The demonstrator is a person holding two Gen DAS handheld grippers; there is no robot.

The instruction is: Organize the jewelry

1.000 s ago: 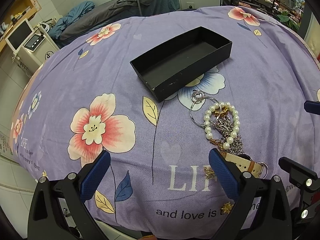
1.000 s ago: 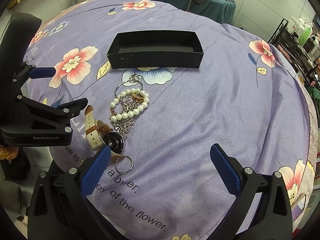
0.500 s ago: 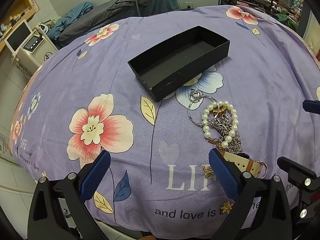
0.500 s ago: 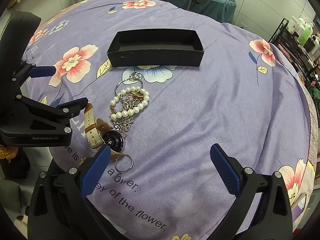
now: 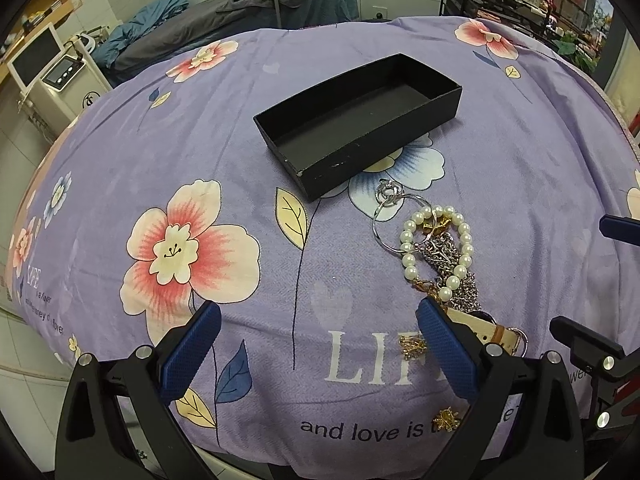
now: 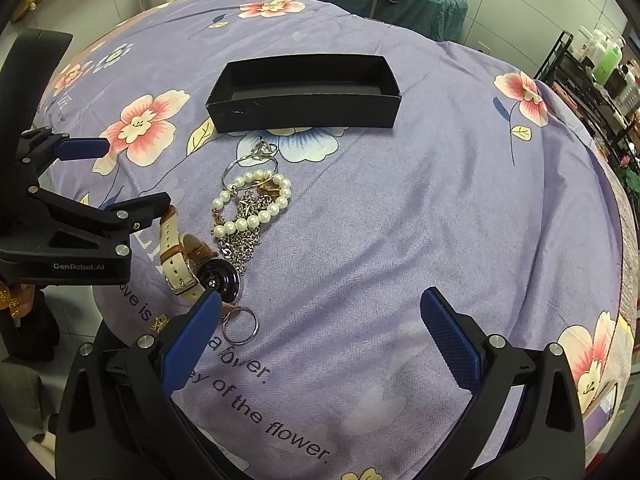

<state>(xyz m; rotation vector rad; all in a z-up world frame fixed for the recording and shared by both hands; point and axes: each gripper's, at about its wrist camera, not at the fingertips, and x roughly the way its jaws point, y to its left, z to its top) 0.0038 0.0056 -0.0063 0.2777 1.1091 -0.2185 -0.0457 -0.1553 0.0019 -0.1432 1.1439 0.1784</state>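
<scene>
An empty black box [image 5: 360,120] [image 6: 304,92] lies on the purple floral cloth. In front of it sits a pile of jewelry: a pearl bracelet [image 5: 436,248] [image 6: 252,200], a silver chain [image 5: 456,276] [image 6: 240,240], a thin silver hoop with a charm [image 5: 390,204] [image 6: 250,160], a watch with a cream strap [image 6: 192,264] [image 5: 492,330], a small ring [image 6: 239,326] and gold earrings [image 5: 412,346]. My left gripper [image 5: 316,340] [image 6: 106,176] is open, left of the pile. My right gripper [image 6: 320,328] is open, just behind the watch.
The cloth-covered table [image 6: 440,200] drops off at its near edge. A bed with dark bedding [image 5: 260,8] and a white machine [image 5: 56,80] stand behind. Black shelving with bottles [image 6: 592,72] is on the right.
The left gripper has edged slightly forward and left, so the box and jewelry sit a little lower and right in its view. The right gripper has barely moved. Nothing was picked up.
</scene>
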